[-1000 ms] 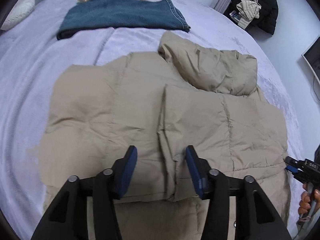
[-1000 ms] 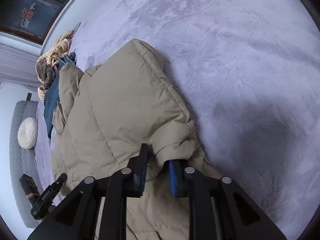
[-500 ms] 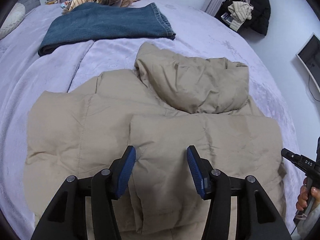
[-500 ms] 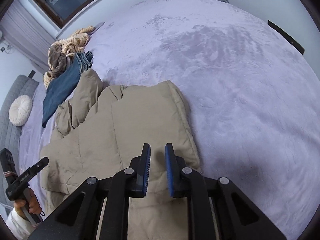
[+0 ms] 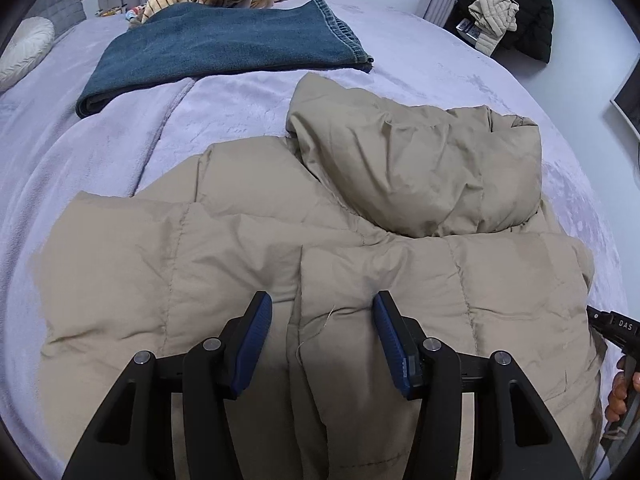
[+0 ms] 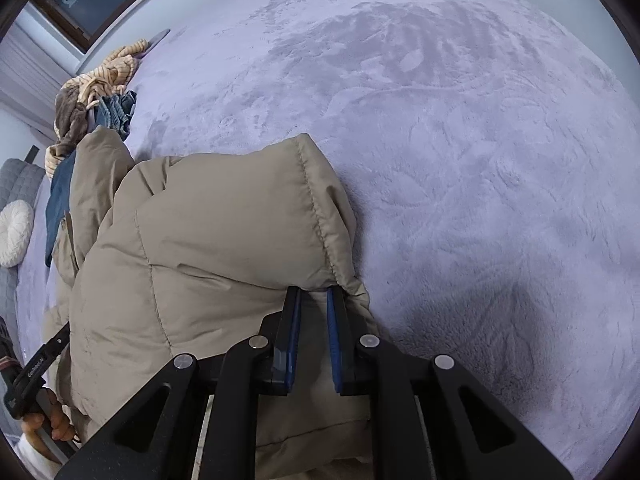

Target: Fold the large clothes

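One side panel of the jacket (image 5: pixel 320 248) is folded inward on the bed (image 6: pixel 460 140); the left claw (image 5: pixel 322 320) is held wide and empty; the right claw (image 6: pixel 312 300) is narrowed onto a jacket edge; most folding is judged undone.

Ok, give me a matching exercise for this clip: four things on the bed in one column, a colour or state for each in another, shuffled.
1. puffy quilted jacket
2. folded denim garment
3. round ribbed cushion
4. left gripper

a. white
b. jaws wide apart, over the jacket
c. beige
d. dark blue

Pairs: 1-c, 2-d, 3-a, 4-b
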Demonstrator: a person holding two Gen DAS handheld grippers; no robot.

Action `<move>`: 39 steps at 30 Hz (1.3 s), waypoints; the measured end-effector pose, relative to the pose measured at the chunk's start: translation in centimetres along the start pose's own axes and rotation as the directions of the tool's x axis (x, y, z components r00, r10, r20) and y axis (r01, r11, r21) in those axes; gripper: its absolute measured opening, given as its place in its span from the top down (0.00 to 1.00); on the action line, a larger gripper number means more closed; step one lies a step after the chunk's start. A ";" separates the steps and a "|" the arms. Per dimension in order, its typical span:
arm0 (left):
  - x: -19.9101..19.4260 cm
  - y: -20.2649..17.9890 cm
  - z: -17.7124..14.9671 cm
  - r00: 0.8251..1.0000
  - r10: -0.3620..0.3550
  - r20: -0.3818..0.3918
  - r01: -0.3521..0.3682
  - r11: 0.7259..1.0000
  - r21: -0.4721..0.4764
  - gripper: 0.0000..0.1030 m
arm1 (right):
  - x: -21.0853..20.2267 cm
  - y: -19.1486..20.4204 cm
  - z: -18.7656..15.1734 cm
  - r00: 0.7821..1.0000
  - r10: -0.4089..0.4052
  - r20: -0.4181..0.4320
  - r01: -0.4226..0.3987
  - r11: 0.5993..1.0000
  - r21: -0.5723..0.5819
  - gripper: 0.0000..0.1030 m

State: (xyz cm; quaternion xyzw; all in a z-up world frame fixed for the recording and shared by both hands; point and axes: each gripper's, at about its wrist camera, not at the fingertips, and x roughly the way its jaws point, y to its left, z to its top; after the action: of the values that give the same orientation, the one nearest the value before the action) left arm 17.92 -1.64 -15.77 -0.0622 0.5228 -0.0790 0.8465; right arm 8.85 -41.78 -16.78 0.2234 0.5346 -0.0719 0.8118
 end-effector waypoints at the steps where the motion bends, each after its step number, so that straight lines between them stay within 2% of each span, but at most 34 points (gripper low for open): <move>1: -0.6 0.0 -0.2 1.000 0.015 0.002 -0.015 1.000 0.013 0.47 | -0.5 0.1 -0.1 1.000 -0.001 -0.002 0.001 1.000 -0.008 0.84; 4: -2.5 0.0 -1.3 0.999 0.046 -0.001 -0.046 0.998 0.041 0.47 | -2.0 0.6 -1.0 1.000 -0.030 -0.003 0.030 0.998 -0.061 0.83; 6: -3.7 0.2 -2.2 0.998 0.057 -0.003 -0.056 0.997 0.049 0.47 | -3.3 1.0 -2.1 0.999 -0.052 0.003 0.052 0.993 -0.104 0.79; 10: -4.9 0.6 -4.0 0.994 0.102 -0.043 -0.101 0.994 0.028 0.47 | -5.9 1.5 -4.0 0.997 -0.070 0.010 0.071 0.987 -0.143 0.74; 13: -6.6 0.5 -5.1 0.992 0.102 -0.069 -0.102 0.995 -0.006 0.47 | -7.5 1.0 -5.3 0.999 -0.037 -0.034 0.033 0.994 -0.107 0.67; 20: -11.2 -1.7 -7.1 0.989 0.118 -0.092 -0.117 0.993 0.013 0.47 | -10.0 0.4 -8.4 0.993 0.013 -0.119 -0.020 0.998 -0.062 0.49; 21: -11.9 -1.9 -7.4 0.989 0.113 -0.098 -0.113 0.994 0.002 0.45 | -10.3 0.4 -8.7 0.992 0.018 -0.125 -0.025 0.998 -0.060 0.47; 23: -13.2 -2.2 -8.0 0.989 0.111 -0.094 -0.114 0.993 -0.026 0.08 | -10.9 0.3 -9.3 0.990 0.027 -0.140 -0.035 0.998 -0.056 0.44; 24: -14.0 -2.3 -8.3 0.991 0.115 -0.071 -0.118 0.992 -0.040 0.05 | -11.2 0.2 -9.6 0.989 0.031 -0.146 -0.039 0.998 -0.052 0.42; 25: -14.9 -2.6 -8.5 0.992 0.119 -0.051 -0.122 0.991 -0.048 0.05 | -11.5 0.1 -9.8 0.988 0.036 -0.152 -0.044 0.998 -0.046 0.42; 28: -16.0 -3.2 -9.2 0.990 0.125 -0.067 -0.129 0.990 -0.060 0.04 | -12.4 0.0 -10.3 0.985 0.047 -0.163 -0.055 0.998 -0.044 0.41; 29: -16.3 -3.5 -9.5 0.989 0.126 -0.074 -0.131 0.989 -0.069 0.00 | -12.6 -0.1 -10.4 0.985 0.050 -0.167 -0.058 0.997 -0.045 0.40; 35: -17.7 -5.1 -12.0 0.984 0.135 -0.114 -0.145 0.986 -0.084 0.00 | -13.8 -0.2 -11.6 0.977 0.086 -0.193 -0.097 0.994 -0.047 0.31; 37: -18.1 -5.5 -12.9 0.981 0.141 -0.135 -0.153 0.985 -0.084 0.00 | -14.0 -0.1 -12.2 0.973 0.102 -0.208 -0.116 0.992 -0.055 0.23; 39: -18.4 -5.8 -13.8 0.976 0.150 -0.157 -0.165 0.982 -0.087 0.00 | -14.0 0.1 -12.9 0.968 0.110 -0.224 -0.127 0.990 -0.063 0.22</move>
State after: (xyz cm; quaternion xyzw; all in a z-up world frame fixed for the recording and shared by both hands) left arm -2.95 -3.99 -4.79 -0.0563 0.5916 0.0101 0.8042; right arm -7.74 -37.69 -8.34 0.2304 0.6093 0.0225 0.7584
